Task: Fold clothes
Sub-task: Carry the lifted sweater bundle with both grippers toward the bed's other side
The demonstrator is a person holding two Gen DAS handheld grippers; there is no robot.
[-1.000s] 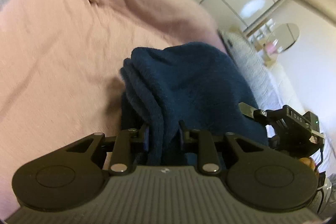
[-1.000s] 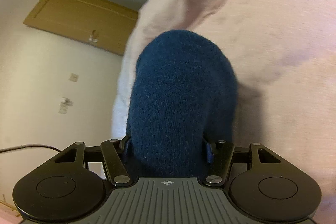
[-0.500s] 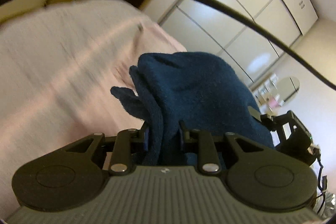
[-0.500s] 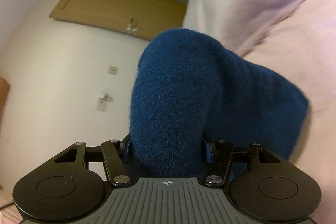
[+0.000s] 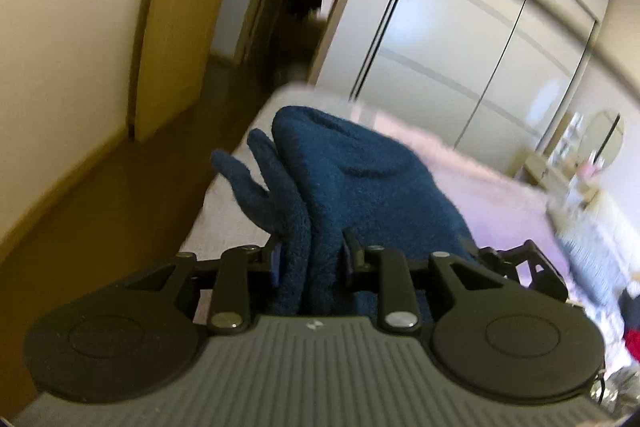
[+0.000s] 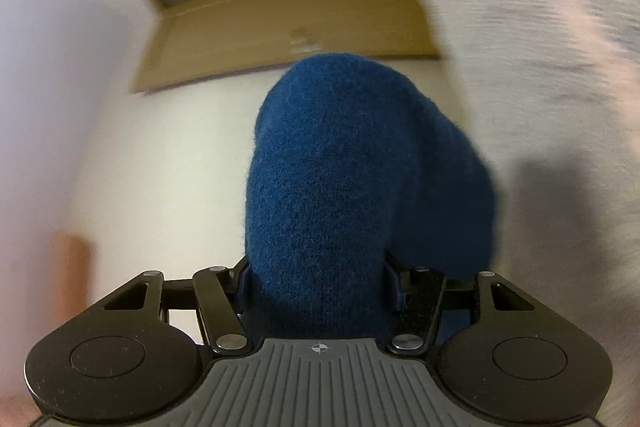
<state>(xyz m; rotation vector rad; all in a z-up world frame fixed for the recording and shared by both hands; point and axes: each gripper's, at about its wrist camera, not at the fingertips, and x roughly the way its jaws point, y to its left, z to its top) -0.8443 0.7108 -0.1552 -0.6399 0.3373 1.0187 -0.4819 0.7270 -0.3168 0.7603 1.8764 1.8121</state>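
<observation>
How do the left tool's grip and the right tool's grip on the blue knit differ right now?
The left tool pinches a thin bunch of layered edges of the blue knit garment, its jaws narrow and easing open; the right tool clamps a thick rounded wad, jaws set much wider. Loose flaps stick out beyond the left tool; the right tool's wad looks smooth. Both have the fabric between their jaws, lifted above the pink bed cover.
</observation>
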